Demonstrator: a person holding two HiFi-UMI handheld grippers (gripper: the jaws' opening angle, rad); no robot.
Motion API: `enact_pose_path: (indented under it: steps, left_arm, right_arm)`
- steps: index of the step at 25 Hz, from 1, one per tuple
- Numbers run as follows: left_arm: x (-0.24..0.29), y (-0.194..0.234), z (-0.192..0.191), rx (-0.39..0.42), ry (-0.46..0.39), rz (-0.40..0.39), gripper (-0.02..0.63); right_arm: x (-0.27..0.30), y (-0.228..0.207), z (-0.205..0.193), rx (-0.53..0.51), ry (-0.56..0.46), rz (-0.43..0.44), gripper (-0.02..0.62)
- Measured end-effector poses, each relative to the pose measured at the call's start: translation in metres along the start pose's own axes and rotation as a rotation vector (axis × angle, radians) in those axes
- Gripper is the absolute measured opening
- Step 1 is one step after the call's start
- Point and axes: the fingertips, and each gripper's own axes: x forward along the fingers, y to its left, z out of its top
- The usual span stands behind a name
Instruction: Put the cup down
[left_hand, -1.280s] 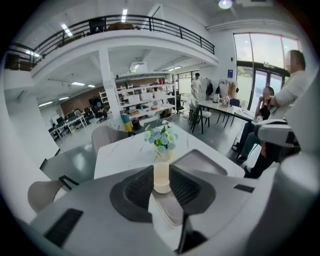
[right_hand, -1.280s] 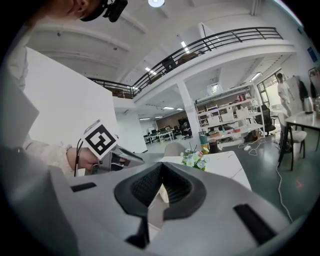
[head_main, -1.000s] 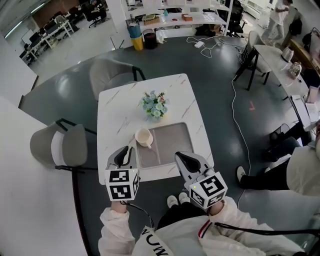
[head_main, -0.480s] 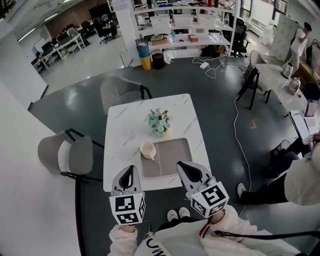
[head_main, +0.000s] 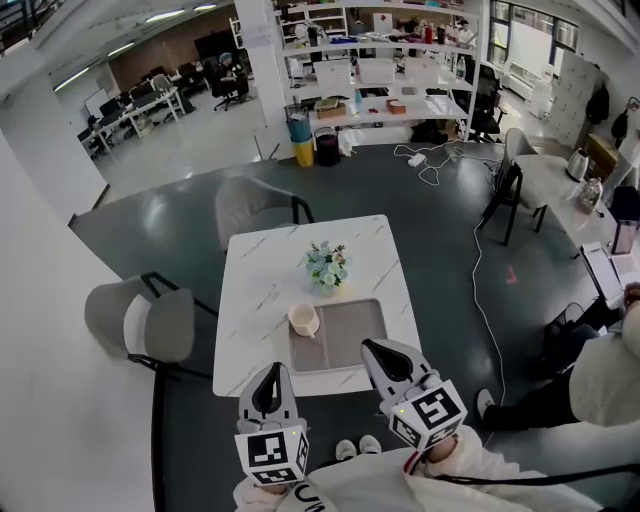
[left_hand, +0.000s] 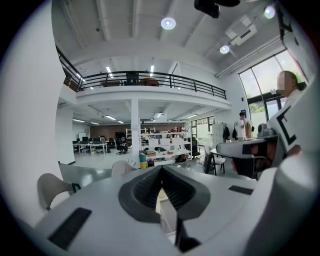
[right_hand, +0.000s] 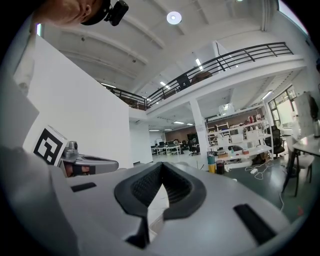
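A cream cup (head_main: 303, 319) stands upright on the white marble table (head_main: 265, 290), at the far left edge of a grey tray (head_main: 345, 340). Nothing holds it. My left gripper (head_main: 270, 372) hangs in front of the table's near edge, shut and empty, well short of the cup. My right gripper (head_main: 381, 347) is over the tray's near right corner, also shut and empty. In the left gripper view the jaws (left_hand: 161, 169) meet with nothing between them. The right gripper view shows the same closed, empty jaws (right_hand: 161, 177).
A small pot of pale flowers (head_main: 326, 265) stands behind the tray. Grey chairs sit at the table's left (head_main: 150, 322) and far side (head_main: 255, 205). A seated person (head_main: 610, 375) is at the right, and a white cable (head_main: 478, 250) runs across the floor.
Both grippers have drawn back toward me, off the table's near part, and the head view has lifted. The cup has stayed in place by the tray.
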Motion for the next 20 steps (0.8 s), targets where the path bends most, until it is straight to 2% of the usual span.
enact_pose_path:
  steps: [12, 20]
  left_arm:
    - [-0.012, -0.008, -0.001, 0.001, -0.021, 0.005, 0.009]
    - [-0.007, -0.008, -0.009, -0.018, 0.005, -0.004, 0.009]
  right_arm:
    - [-0.006, 0.006, 0.0, -0.01, -0.005, -0.01, 0.005]
    - [-0.002, 0.008, -0.002, -0.021, 0.001, -0.011, 0.005]
